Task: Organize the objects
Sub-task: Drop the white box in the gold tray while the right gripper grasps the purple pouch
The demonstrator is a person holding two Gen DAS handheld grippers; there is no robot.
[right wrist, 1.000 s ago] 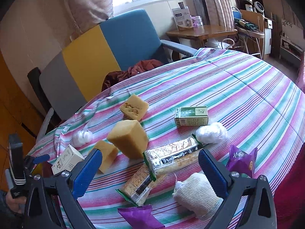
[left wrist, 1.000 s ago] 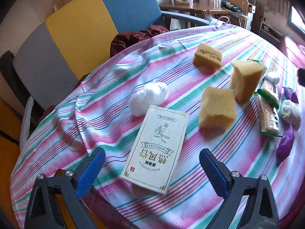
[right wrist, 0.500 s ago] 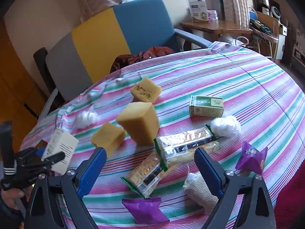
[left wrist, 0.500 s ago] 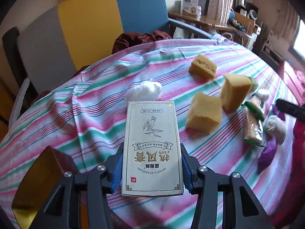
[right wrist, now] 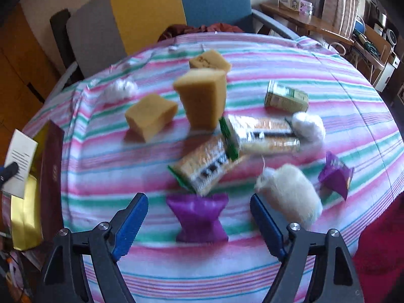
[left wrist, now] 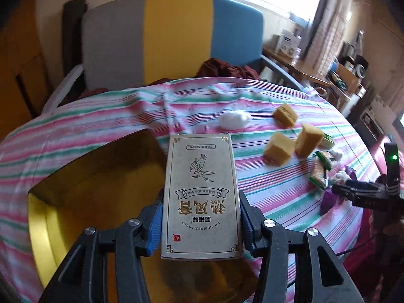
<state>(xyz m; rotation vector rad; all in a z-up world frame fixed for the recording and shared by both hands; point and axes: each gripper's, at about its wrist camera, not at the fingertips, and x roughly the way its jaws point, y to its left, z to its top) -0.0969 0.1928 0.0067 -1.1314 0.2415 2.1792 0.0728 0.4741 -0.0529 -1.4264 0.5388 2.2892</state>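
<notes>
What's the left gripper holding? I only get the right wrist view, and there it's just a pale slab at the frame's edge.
Observer: A flat box. The left gripper has just closed, and its pads press both long sides.
Operator: Any print on the front?
Observer: Yes, a drawn hand holding a sprig, then a banner and large lettering that is upside down to the camera.
Operator: What's under it?
Observer: An open case with a gold lining; the box hangs over its right part.
</notes>
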